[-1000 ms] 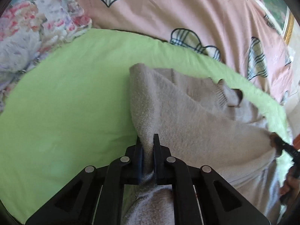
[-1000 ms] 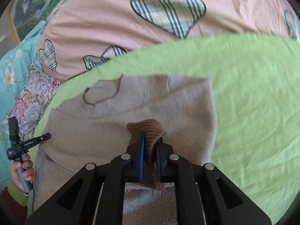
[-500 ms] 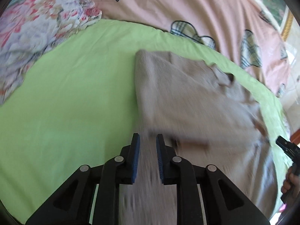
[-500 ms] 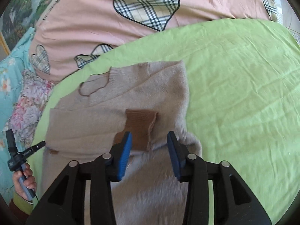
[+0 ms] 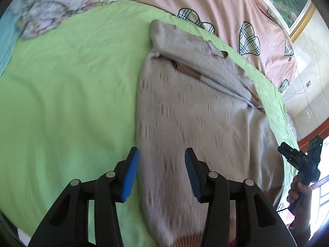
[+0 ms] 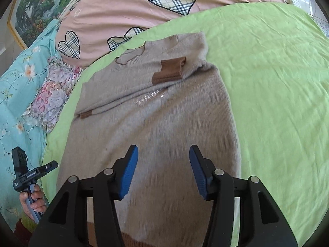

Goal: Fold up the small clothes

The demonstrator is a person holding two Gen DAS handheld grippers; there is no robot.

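A beige knitted sweater with brown ribbed cuffs (image 5: 197,111) (image 6: 156,127) is lying flat on a lime-green bed sheet (image 5: 67,103) (image 6: 277,82), neck end pointing toward a pink duvet with plaid hearts (image 5: 236,14) (image 6: 127,6), both sleeves lying folded across the chest. One brown cuff (image 6: 169,71) is sitting near the right shoulder edge, the other cuff (image 6: 85,115) close to the left side edge. The left gripper (image 5: 162,173) is hovering over the sweater's lower left side edge, jaws having just been opening, now standing moderately apart with nothing gripped; fabric is only showing below the gap. The right gripper (image 6: 163,169) is hanging over the lower middle of the sweater, jaws likewise just been opening, apart and gripping nothing. Wide bare sheet is stretching out on the left of the left wrist view and on the right of the right wrist view. On its left side the sweater is running near the sheet's edge, beside a floral quilt (image 6: 51,94) and a turquoise flowered cover (image 6: 14,94). A hand (image 6: 34,200) is gripping the left tool's handle; another hand (image 5: 298,193) is gripping the right one.
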